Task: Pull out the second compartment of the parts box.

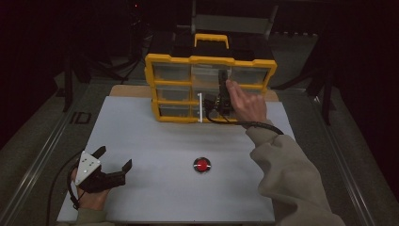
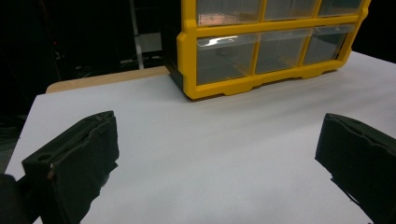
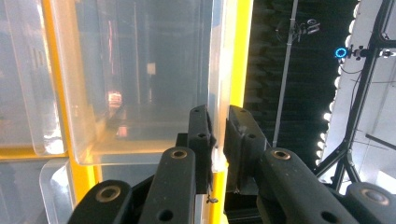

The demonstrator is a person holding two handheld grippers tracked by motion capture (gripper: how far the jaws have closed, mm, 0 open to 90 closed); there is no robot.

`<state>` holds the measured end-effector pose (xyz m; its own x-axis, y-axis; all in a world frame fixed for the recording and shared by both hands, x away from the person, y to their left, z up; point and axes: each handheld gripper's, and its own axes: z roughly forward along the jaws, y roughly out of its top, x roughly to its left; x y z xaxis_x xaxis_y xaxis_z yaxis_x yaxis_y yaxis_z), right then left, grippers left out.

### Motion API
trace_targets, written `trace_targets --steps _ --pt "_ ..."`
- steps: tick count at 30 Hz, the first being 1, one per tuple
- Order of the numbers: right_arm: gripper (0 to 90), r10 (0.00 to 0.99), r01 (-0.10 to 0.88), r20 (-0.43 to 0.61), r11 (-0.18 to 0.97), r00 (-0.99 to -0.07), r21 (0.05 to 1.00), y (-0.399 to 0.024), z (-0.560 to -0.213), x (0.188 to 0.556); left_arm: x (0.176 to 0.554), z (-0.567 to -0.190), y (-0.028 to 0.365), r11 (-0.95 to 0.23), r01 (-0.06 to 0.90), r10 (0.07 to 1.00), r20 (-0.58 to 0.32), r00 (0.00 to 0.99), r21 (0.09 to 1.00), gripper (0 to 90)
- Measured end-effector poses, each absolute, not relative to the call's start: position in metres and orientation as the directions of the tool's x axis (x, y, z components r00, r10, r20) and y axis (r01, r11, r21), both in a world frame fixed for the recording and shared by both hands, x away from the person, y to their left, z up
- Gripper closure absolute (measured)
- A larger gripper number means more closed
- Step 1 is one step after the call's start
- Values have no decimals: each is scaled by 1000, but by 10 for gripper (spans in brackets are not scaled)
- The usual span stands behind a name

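A yellow organizer with clear drawers stands upright at the far middle of the white table. My right gripper is up against its front, held by a hand in a beige sleeve. In the right gripper view the right gripper is shut on the thin clear wall of a drawer, next to the yellow frame. A pale upright edge shows just left of that gripper in the high view. My left gripper rests open at the near left, with nothing between its jaws.
A red round button sits on the table's near middle. The organizer lies ahead and to the right of the left gripper. A wooden board edge shows behind the white top. Dark stands surround the table.
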<state>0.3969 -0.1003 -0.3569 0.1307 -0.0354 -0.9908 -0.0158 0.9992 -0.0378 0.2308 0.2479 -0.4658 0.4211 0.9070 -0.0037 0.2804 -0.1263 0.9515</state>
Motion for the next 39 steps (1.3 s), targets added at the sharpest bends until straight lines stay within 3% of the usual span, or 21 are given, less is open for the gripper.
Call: trace_targets --steps 39 --pt "805 -35 -40 -993 998 112 -39 -103 -350 361 230 -465 248 -129 276 908 2 419 952 1"
